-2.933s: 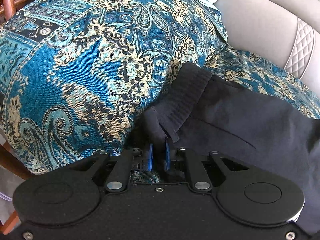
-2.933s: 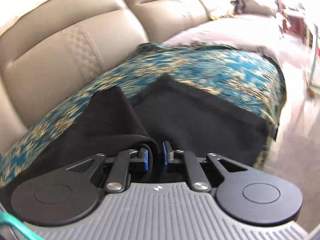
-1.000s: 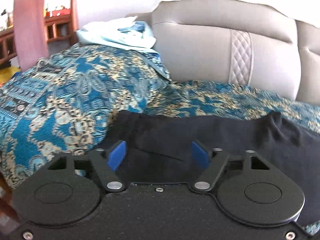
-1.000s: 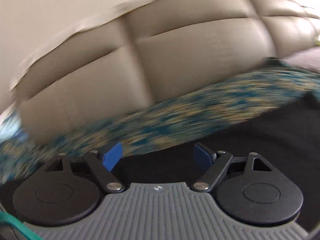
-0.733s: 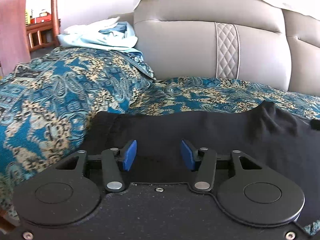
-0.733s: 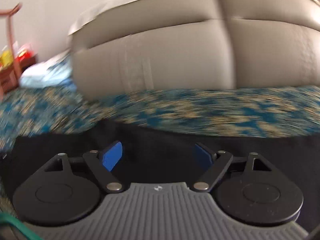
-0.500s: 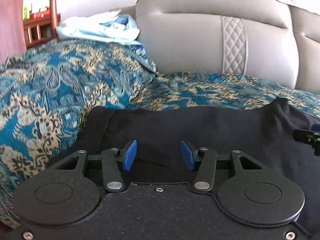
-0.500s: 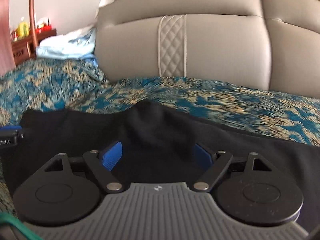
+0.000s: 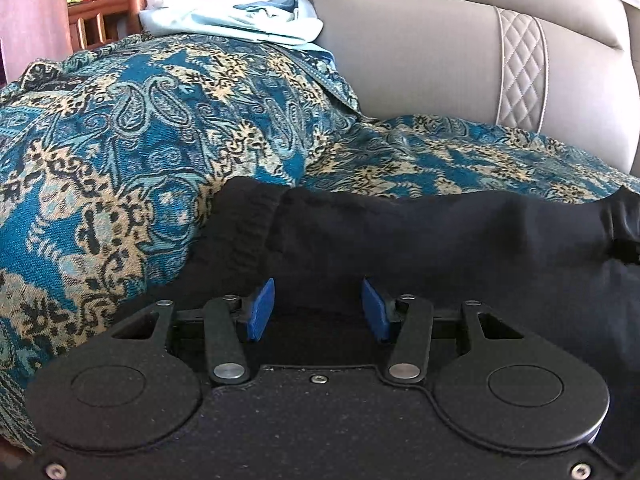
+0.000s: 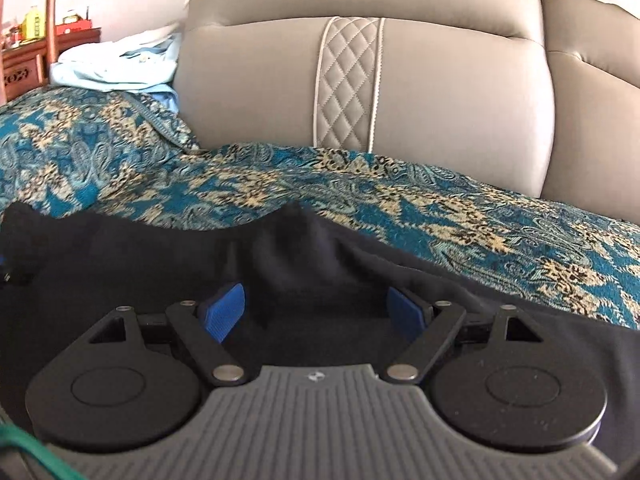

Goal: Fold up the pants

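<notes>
The black pants (image 9: 420, 236) lie spread on the blue patterned sofa cover (image 9: 120, 152), with the elastic waistband (image 9: 244, 220) at the left end. My left gripper (image 9: 318, 308) is open and empty, low over the cloth just right of the waistband. In the right wrist view the pants (image 10: 160, 256) show a raised peak of cloth (image 10: 296, 224) at their far edge. My right gripper (image 10: 316, 308) is open and empty, with that peak just ahead of the jaws. The cloth under both grippers is hidden.
A beige leather sofa back (image 10: 440, 92) rises behind the seat. Pale blue folded clothes (image 9: 240, 12) lie on the covered armrest at the left. Wooden furniture (image 9: 100, 8) stands beyond it. The patterned cover (image 10: 480, 208) runs on to the right.
Both grippers let go of the pants and opened. The right one swung left from the far end toward the middle. Both have since settled low over the cloth.
</notes>
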`<state>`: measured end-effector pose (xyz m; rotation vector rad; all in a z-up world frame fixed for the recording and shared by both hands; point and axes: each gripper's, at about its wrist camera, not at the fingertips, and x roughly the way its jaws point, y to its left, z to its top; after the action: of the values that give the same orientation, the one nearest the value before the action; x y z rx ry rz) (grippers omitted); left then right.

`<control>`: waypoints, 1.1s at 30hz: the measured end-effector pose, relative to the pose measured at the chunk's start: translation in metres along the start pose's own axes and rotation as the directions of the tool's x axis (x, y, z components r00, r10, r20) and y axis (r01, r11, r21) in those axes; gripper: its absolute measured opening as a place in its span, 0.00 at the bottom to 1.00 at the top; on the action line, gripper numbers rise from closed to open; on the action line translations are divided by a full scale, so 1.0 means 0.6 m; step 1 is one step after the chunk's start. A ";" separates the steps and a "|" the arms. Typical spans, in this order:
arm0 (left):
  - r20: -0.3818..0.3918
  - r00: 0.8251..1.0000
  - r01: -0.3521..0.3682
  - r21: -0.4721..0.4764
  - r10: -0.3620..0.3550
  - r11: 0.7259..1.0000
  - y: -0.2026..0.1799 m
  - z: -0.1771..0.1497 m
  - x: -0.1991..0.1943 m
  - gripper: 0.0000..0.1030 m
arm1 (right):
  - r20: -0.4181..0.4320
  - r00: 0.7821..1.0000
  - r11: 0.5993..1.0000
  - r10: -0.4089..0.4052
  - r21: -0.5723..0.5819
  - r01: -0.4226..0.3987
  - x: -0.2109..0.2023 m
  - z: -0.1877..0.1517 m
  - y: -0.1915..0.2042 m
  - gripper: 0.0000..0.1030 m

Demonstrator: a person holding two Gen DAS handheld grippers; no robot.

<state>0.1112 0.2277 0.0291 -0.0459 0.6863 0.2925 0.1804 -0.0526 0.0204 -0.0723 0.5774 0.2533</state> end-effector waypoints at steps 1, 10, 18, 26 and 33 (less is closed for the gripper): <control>0.005 1.000 -0.010 0.008 0.010 1.000 0.001 -0.001 0.000 0.47 | 0.000 1.000 1.000 -0.006 0.008 0.006 0.003 0.001 -0.001 0.86; 0.002 1.000 -0.010 -0.004 0.010 1.000 0.013 -0.006 0.002 0.47 | 0.005 0.999 0.998 -0.043 -0.055 0.043 0.019 -0.003 0.012 0.90; 0.003 1.000 0.028 -0.069 -0.028 0.997 0.009 -0.001 -0.012 0.70 | 0.058 0.998 0.998 0.020 0.066 -0.024 -0.021 -0.002 -0.010 0.90; 0.046 0.995 0.089 -0.033 -0.088 0.995 -0.018 -0.022 -0.056 0.82 | 0.094 0.995 0.985 -0.032 0.175 0.015 -0.142 -0.049 -0.110 0.91; -0.002 0.985 0.173 -0.020 -0.173 0.985 -0.048 -0.052 -0.088 0.82 | 0.032 0.991 0.903 -0.130 0.417 0.105 -0.258 -0.112 -0.289 0.91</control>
<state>0.0613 0.1822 0.0367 -0.1239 0.6787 0.1318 0.0642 -0.2630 0.0483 0.3116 0.5551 0.0104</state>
